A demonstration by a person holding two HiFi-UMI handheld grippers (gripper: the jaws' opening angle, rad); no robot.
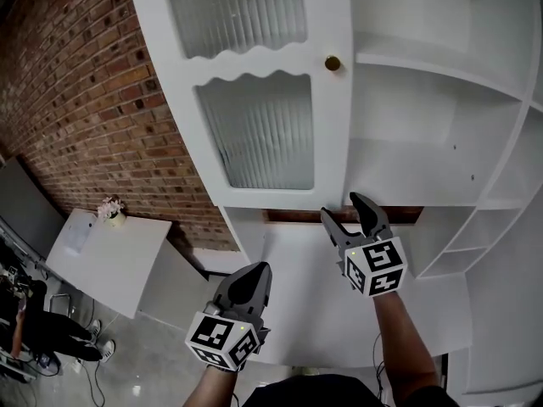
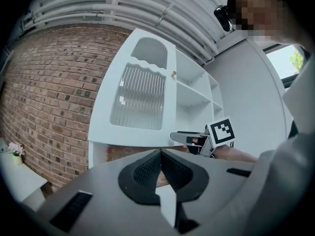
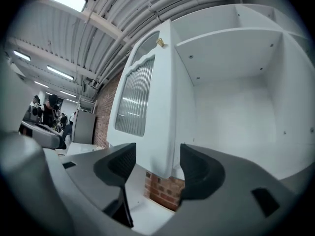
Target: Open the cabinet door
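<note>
The door (image 1: 254,134) stands wide open: in the head view it fills the upper middle of the frame, its ribbed glass facing me and the brass knob (image 1: 332,63) on its right-hand edge. To the right of it the bare white shelves (image 1: 424,66) of the cabinet are fully exposed. My right hand-held gripper (image 1: 344,208) is at the door's lower corner, in the middle of that view. In the right gripper view its jaws are spread with the door's edge between them, and the pads do not seem to press on it, so I call that hand released. My left hand-held gripper (image 1: 254,271) sits lower left of centre, clenched on nothing, well apart from the door. I judge the opening itself to be done. What is left is to draw the right gripper clear of the edge, or to give one more nudge if the door should go further toward the brick wall (image 1: 76,100).
</note>
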